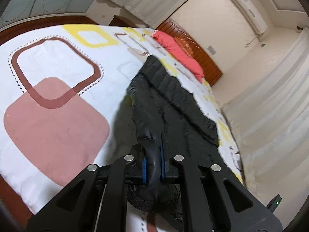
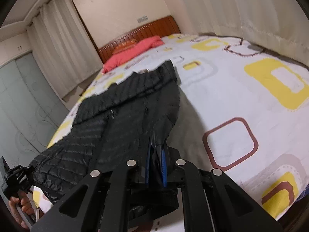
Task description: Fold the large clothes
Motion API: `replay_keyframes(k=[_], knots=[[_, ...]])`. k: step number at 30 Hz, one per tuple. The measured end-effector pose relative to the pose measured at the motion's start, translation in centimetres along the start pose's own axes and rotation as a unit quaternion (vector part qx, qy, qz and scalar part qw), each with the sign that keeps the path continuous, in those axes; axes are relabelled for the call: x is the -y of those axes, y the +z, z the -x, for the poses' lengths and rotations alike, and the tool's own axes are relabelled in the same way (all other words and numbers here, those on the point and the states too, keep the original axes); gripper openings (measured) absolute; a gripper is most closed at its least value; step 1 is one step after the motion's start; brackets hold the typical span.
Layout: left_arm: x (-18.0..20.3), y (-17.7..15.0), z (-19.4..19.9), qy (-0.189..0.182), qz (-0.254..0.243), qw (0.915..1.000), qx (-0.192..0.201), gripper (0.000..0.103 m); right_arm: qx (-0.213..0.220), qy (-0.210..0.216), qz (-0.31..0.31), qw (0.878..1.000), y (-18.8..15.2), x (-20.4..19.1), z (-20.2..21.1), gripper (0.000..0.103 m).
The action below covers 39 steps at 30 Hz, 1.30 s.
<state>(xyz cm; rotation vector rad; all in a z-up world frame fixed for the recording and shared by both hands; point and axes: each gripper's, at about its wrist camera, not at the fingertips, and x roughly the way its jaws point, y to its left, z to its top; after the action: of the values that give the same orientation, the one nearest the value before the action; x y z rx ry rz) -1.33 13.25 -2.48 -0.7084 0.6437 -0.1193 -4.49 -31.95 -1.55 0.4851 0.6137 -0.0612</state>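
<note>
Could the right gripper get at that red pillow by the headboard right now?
Probably not as things stand. The right gripper is shut on the near edge of the black jacket, and the red pillow lies at the far end of the bed. The way is clear, but it looks too far.

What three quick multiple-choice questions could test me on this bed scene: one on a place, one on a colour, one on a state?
1. Where does the red pillow lie?
A. by the headboard
B. on the floor
C. on the jacket

2. What colour is the puffer jacket?
A. yellow
B. black
C. white

3. How does the left gripper stand?
A. open over the bedsheet
B. shut on the jacket
C. shut on the pillow

Answers: 1 A, it rests at the bed's far end; 2 B, dark quilted fabric; 3 B, blue pads pinch black cloth.
</note>
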Motion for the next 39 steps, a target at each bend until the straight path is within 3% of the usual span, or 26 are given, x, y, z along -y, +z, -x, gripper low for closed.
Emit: replay_keyframes(k=[6, 13, 19, 26, 34, 39], knots=[[2.7, 1.4, 3.9, -0.039, -0.02, 0.9985, 0.033, 0.009, 0.048, 0.032, 0.0, 0.998, 2.1, -0.9, 3.6, 0.009], [4.2, 6.5, 0.3, -0.042, -0.029, 0.9977, 0.045, 0.009, 0.078, 0.063, 0.009, 0.995, 7.7, -2.1, 0.7, 0.009], [7.1, 13.0, -8.5, -0.016, -0.05, 0.9974, 0.05, 0.009, 0.082, 0.068, 0.019, 0.994, 14.1, -4.2, -6.3, 0.009], [9.2, 18.5, -21.3, 0.04, -0.064, 0.9967, 0.029, 0.009, 0.049, 0.04, 0.029, 0.998, 20.0, -6.4, -18.2, 0.009], [8.0, 20.2, -34.3, 0.126, -0.101, 0.9868, 0.006, 0.008, -0.019, -0.013, -0.002, 1.0, 22.5, -4.2, -32.6, 0.009], [7.2, 19.5, -39.5, 0.167, -0.134, 0.9767, -0.014, 0.008, -0.061, -0.029, -0.015, 0.998, 21.4, -2.7, -38.2, 0.01]])
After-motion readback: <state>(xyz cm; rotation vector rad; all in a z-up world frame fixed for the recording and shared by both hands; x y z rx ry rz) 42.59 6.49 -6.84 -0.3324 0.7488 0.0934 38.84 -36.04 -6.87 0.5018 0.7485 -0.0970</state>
